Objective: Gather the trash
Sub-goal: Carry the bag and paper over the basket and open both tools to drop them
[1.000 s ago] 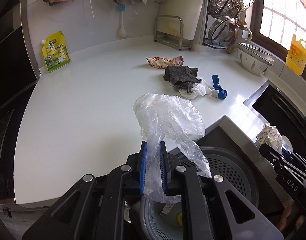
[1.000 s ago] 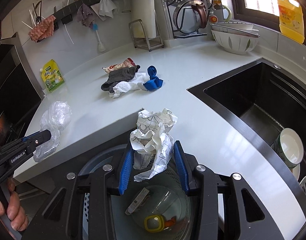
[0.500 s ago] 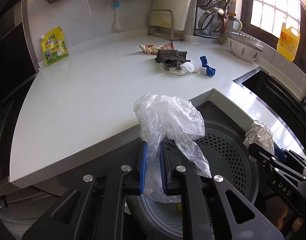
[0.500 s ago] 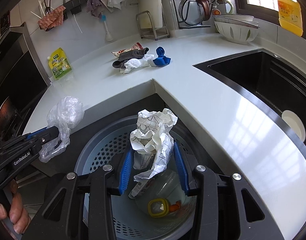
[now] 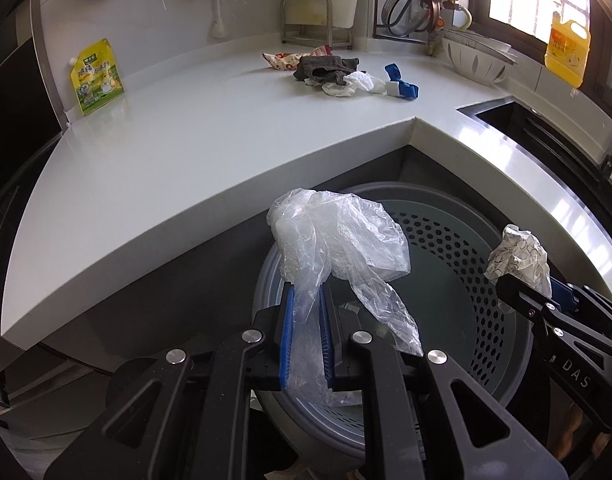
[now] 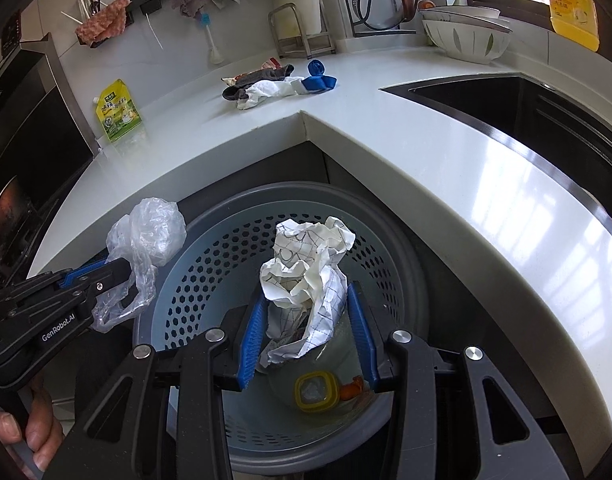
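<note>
Scene: a white kitchen counter (image 5: pixel 178 168) wraps around a grey perforated bin (image 6: pixel 234 240) that stands on the floor below its inner corner.
My left gripper (image 5: pixel 306 332): its jaws are nearly closed, pinching a crumpled clear bag (image 5: pixel 338 236), which puffs up above the pads.
My right gripper (image 6: pixel 308 340): it is partly open, clamped on a ball of paper (image 6: pixel 310 268) printed with a grid.
What has just changed: a second ago both loads were over the counter edge. I have brought both hands back and down, so the bin now fills the view beneath them.
Where the trash is: the paper hangs over the middle of the bin. The bag hangs at the bin's left rim, partly outside it.
In the bin already: a yellow lid (image 6: pixel 316 392) and an orange scrap beside it.
Still on the counter: a pile (image 5: pixel 338 74) of dark cloth, white tissue, a wrapper and something blue, well away near the back wall.
Meaning: both pieces look ready to drop, though the bag probably needs to come further inward first.
</note>
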A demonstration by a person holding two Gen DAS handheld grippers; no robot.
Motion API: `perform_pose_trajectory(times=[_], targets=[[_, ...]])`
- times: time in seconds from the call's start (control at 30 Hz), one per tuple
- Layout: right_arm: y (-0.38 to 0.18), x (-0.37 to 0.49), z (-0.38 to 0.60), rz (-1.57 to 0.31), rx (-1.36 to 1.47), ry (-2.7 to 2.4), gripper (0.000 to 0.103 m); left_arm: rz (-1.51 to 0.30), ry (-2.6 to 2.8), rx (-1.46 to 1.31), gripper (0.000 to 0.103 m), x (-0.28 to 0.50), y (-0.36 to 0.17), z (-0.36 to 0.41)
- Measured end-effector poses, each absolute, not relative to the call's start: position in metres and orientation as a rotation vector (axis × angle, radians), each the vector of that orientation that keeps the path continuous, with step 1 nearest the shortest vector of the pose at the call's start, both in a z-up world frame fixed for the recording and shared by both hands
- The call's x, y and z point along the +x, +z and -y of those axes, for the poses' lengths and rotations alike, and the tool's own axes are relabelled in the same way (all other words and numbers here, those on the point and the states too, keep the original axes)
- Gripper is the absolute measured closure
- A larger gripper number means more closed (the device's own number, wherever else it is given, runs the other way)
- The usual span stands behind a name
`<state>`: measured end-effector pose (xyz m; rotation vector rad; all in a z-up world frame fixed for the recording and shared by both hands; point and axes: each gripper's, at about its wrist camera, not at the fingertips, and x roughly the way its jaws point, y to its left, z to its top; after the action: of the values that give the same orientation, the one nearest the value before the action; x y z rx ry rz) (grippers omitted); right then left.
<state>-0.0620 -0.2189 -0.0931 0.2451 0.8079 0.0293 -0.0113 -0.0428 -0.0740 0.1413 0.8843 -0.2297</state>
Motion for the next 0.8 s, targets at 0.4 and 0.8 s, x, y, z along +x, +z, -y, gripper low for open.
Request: perform_pose_trajectory(times=[0.4, 0.8], targets=[[-0.103, -0.065, 0.217, -0.83, 0.255, 0.033, 0.064, -0.932, -0.243, 0.178, 0.09, -0.012, -0.091, 0.048], [-0.106, -0.062, 0.215, -0.836, 0.254, 0.036, 0.064, -0.967, -0.234, 0.176, 0.087, -0.009, -0.102, 0.046]])
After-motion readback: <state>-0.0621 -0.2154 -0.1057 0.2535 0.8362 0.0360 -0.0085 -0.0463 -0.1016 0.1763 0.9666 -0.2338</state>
